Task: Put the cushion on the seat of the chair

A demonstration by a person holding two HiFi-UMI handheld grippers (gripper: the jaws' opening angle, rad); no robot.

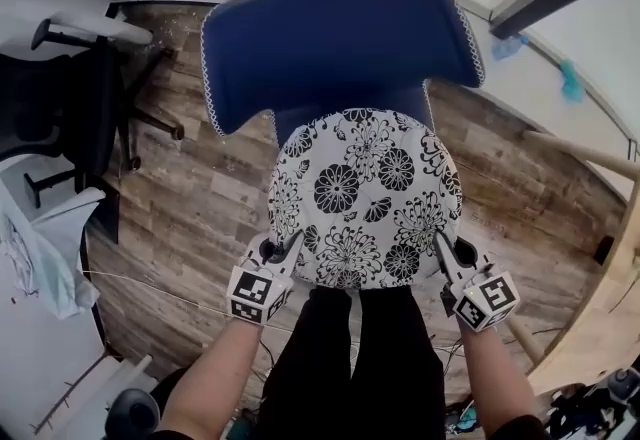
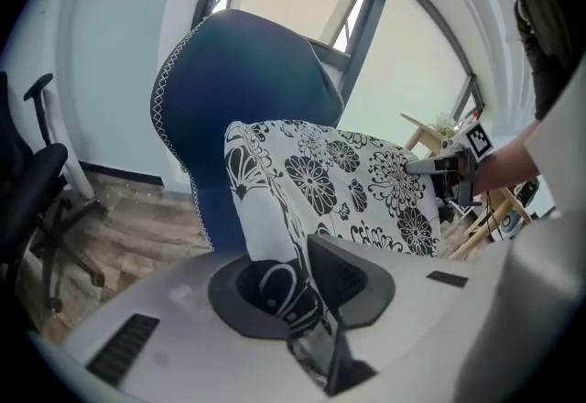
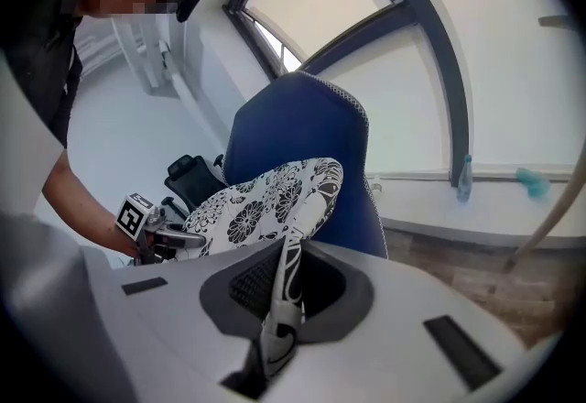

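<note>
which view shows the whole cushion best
The head view: the cushion shows nearly whole from above, in front of the chair. Each gripper view shows only a foreshortened, slanted side of it.

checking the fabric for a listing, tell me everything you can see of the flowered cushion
The round white fabric cushion with black flower print looks soft and padded. It is held over the seat of the blue upholstered chair, its far edge at the backrest. The left gripper and right gripper each pinch one side of its near rim, fingers shut on the fabric. Whether it rests on the seat cannot be told.
</note>
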